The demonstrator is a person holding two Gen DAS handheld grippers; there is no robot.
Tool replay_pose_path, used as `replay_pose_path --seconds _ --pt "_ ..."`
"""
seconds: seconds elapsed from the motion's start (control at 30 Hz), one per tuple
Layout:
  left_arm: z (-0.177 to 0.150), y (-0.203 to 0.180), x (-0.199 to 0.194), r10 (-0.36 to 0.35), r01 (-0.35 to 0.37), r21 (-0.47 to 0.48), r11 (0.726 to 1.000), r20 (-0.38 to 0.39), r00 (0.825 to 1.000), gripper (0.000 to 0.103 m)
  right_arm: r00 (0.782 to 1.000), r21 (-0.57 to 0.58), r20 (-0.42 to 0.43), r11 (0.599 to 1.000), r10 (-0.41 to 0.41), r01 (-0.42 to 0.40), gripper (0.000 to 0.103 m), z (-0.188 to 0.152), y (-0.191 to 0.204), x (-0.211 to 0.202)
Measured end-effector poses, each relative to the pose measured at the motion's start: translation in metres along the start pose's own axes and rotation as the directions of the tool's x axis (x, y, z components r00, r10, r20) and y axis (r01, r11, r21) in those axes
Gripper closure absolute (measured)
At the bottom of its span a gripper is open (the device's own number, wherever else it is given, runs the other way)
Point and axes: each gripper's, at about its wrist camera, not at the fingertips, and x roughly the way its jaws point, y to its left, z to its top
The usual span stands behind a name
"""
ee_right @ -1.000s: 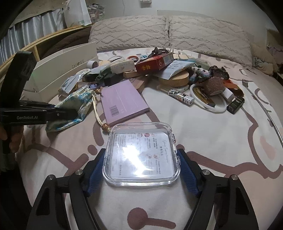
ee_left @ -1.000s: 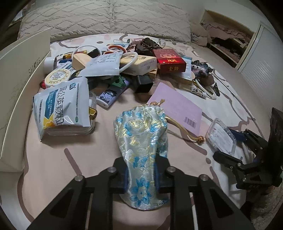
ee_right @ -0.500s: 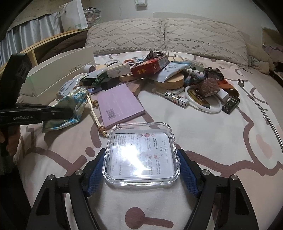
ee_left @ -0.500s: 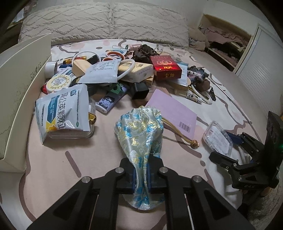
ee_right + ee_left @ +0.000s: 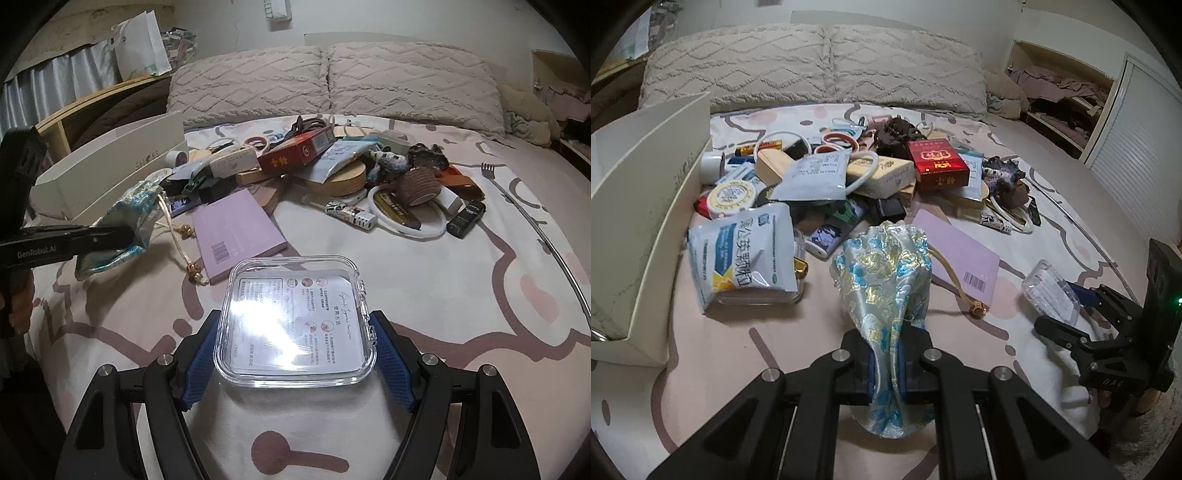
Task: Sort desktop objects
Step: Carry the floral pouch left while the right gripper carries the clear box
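Left tool (image 5: 886, 373): jaws closed tight on the bottom of the brocade drawstring pouch (image 5: 886, 280), which rises between them; right tool (image 5: 295, 343): part open, pads pressed on both sides of the clear plastic case (image 5: 295, 317), held just above the bed (image 5: 461, 332); ahead of both tools lies the lilac box (image 5: 236, 232); beyond it the unsorted heap, including the red carton (image 5: 936, 164); left of the left tool stands the white box (image 5: 642, 206). Judged progress: early; two items gripped, nearly all items left to sort.
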Motion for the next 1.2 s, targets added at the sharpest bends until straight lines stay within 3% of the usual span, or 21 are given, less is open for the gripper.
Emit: replay_pose_path --seconds 0.47,0.73,1.2 --pt "-0.002 0.005 -0.030 0.046 -0.045 -0.015 0.999 0.085 0.995 0.094 0.998 0.031 0.059 0.999 -0.011 0.009 0.025 0.012 -0.003 -0.015" --pt "0.003 -0.003 -0.048 0.078 -0.082 0.026 0.996 0.147 0.986 0.094 0.995 0.019 0.095 1.000 -0.014 0.012 0.025 0.023 0.005 -0.023" --pt "0.026 -0.016 -0.077 0.076 -0.089 0.045 0.995 0.232 0.970 0.094 0.985 -0.004 0.170 1.000 0.031 -0.030 0.025 0.059 0.024 -0.042"
